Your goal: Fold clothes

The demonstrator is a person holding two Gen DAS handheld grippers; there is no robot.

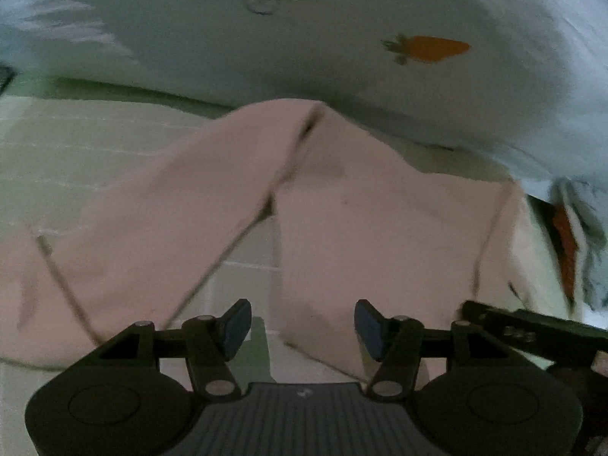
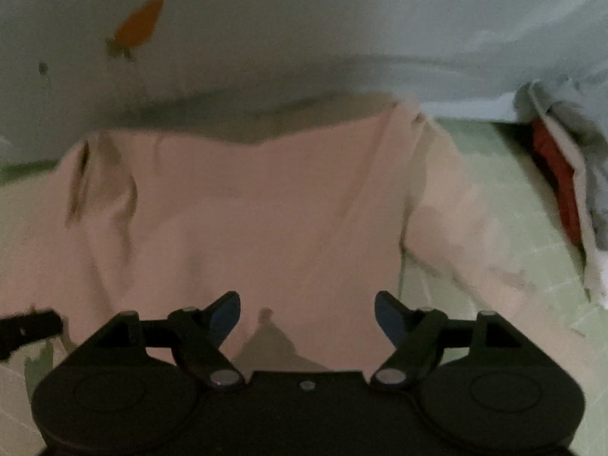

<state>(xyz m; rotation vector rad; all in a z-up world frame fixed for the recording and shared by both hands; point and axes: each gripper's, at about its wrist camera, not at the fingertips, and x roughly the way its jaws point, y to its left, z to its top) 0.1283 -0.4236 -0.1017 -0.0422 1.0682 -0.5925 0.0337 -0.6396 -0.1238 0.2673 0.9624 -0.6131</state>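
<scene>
Pink garment [image 1: 342, 220], a pair of trousers by the look of its two leg-like panels, lay spread on a green gridded mat [image 1: 76, 144], with a gap between the panels through which the mat showed. Behind it rose a pale cloth printed with a carrot [image 1: 425, 48]; a small heap of other clothes [image 2: 562, 174], red and grey among them, lay at the right edge. The left gripper [image 1: 302, 328] hovered low at the garment's near edge, its jaws apart and nothing between them, the blue pads [image 1: 237, 326] framing the gap between the panels. The right gripper [image 2: 307, 321] likewise stood with jaws spread and empty, the pink fabric passing just ahead of and under its fingers; whether the fingers touched the cloth could not be told. Each view caught the edge of the other tool, so the two grippers were close together. Judged from this layout, the fold had not begun: the step in hand was the approach to a near edge. The next move would call for each gripper to close on a single layer of hem, at matched points, so that the fabric lifts evenly.
</scene>
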